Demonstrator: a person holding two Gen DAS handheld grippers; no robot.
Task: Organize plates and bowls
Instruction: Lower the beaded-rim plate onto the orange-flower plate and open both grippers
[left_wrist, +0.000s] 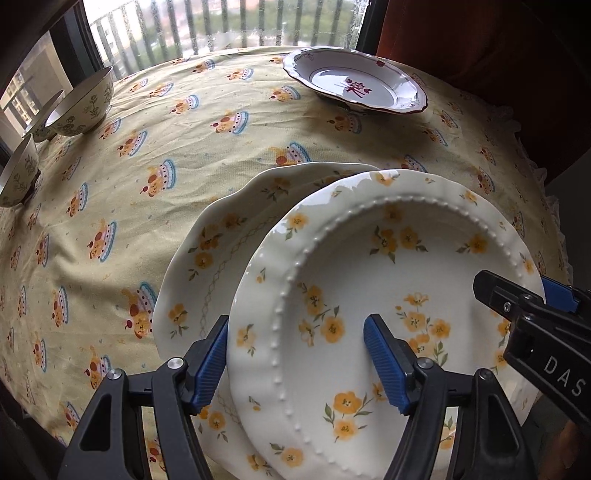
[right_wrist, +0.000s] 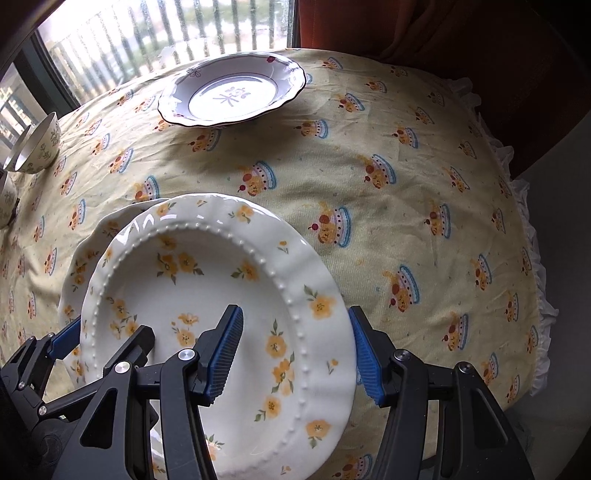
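Observation:
A white plate with yellow flowers and a beaded ring (left_wrist: 369, 277) (right_wrist: 184, 280) lies offset on a second, scalloped yellow-flower plate (left_wrist: 221, 236) (right_wrist: 77, 266) at the near side of the table. My left gripper (left_wrist: 295, 321) straddles the top plate's left rim, one blue pad outside the edge and the other over the well, well clear of the beaded ring. My right gripper (right_wrist: 294, 311) straddles the opposite rim, with its outer pad against the plate's edge. Each gripper also shows in the other's view: the right gripper (left_wrist: 517, 291) and the left gripper (right_wrist: 103, 339).
A deep plate with red flowers (left_wrist: 354, 86) (right_wrist: 232, 92) stands at the far side. Up to three floral bowls (left_wrist: 85, 103) (right_wrist: 37, 147) sit at the far left by the window. The yellow cake-print tablecloth (left_wrist: 184, 147) ends in a frilled edge (right_wrist: 532, 258) on the right.

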